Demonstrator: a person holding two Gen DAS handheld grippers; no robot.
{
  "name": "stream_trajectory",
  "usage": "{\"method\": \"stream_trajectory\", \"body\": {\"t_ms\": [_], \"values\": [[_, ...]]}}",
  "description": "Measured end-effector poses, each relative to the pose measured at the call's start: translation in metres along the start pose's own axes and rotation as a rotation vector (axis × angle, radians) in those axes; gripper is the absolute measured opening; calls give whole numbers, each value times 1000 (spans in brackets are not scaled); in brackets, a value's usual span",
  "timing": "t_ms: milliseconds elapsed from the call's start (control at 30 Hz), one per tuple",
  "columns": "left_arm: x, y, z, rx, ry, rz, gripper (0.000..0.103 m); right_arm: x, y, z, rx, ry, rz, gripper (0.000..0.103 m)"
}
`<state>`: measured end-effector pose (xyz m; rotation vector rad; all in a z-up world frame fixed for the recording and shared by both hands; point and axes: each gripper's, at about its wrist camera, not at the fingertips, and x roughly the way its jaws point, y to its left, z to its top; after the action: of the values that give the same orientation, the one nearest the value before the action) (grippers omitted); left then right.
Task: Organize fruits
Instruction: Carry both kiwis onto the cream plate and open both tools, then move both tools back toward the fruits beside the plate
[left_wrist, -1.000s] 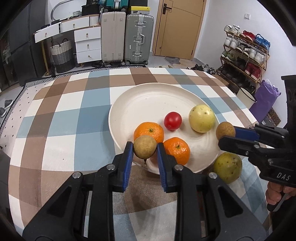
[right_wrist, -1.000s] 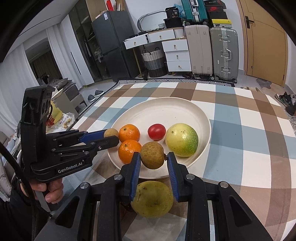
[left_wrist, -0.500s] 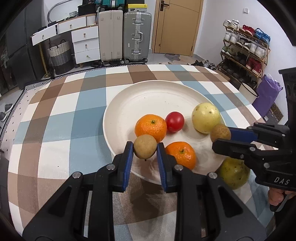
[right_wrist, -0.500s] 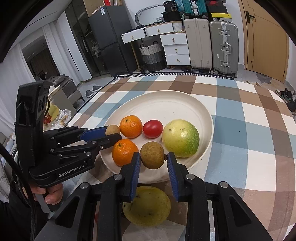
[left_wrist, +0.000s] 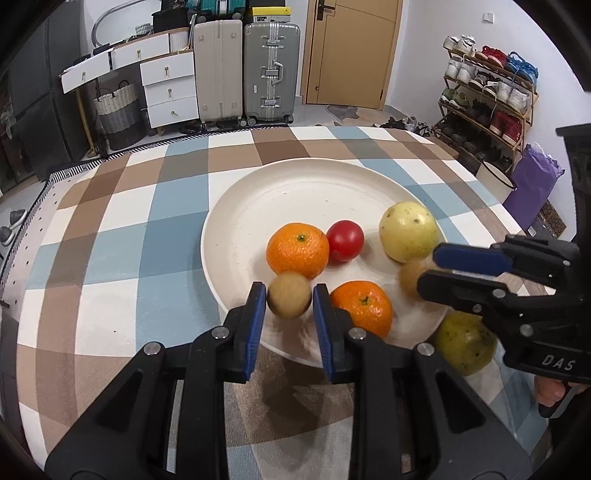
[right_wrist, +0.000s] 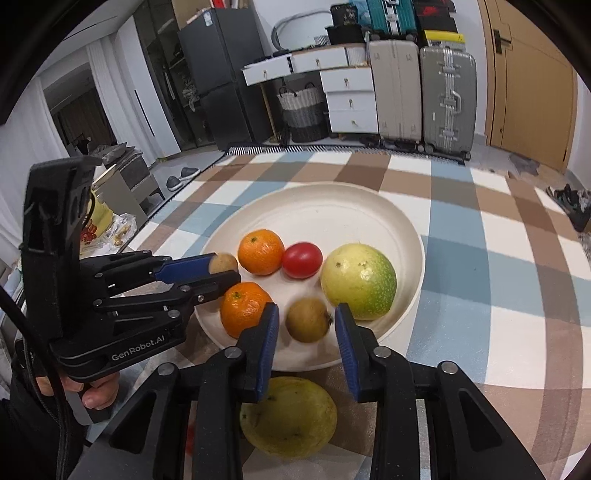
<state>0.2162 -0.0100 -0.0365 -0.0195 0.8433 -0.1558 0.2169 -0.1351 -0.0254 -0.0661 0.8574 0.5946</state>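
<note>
A cream plate (left_wrist: 295, 192) (right_wrist: 332, 206) on the checked tablecloth holds two oranges (left_wrist: 297, 250) (left_wrist: 362, 308), a red tomato (left_wrist: 345, 240) and a yellow-green guava (left_wrist: 407, 231) (right_wrist: 358, 280). My left gripper (left_wrist: 289, 301) (right_wrist: 225, 271) is open around a small brown fruit (left_wrist: 289, 300) (right_wrist: 223, 263) over the plate's near rim, with gaps on both sides. My right gripper (right_wrist: 306, 320) (left_wrist: 428, 271) is open; a second brown fruit (right_wrist: 307, 319) (left_wrist: 409, 275), blurred, lies loose between its fingers on the plate.
A green-yellow fruit (right_wrist: 288, 415) (left_wrist: 464, 341) lies on the cloth just outside the plate's near rim, under the right gripper. The table's far edge borders a floor with suitcases (left_wrist: 271, 70), drawers and a shoe rack (left_wrist: 487, 92).
Both grippers have opened and let go of their brown fruits over the plate. Both moved forward over the plate's near rim.
</note>
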Motion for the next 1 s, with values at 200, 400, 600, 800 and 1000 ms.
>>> {"method": "stream_trajectory", "body": {"t_ms": [200, 400, 600, 800, 1000], "values": [[-31, 2, -7, -40, -60, 25, 93, -32, 5, -6, -10, -59, -51, 71], [-78, 11, -23, -107, -99, -5, 102, -75, -2, -23, 56, -110, -72, 103], [-119, 6, -42, -92, -120, 44, 102, -110, -7, -35, 88, -150, -65, 103], [-142, 0, -58, -114, -134, 44, 102, -128, -4, -43, 107, -153, -63, 103], [-139, -12, -66, -101, -125, 34, 102, -148, 4, -53, 81, -158, -99, 103]]}}
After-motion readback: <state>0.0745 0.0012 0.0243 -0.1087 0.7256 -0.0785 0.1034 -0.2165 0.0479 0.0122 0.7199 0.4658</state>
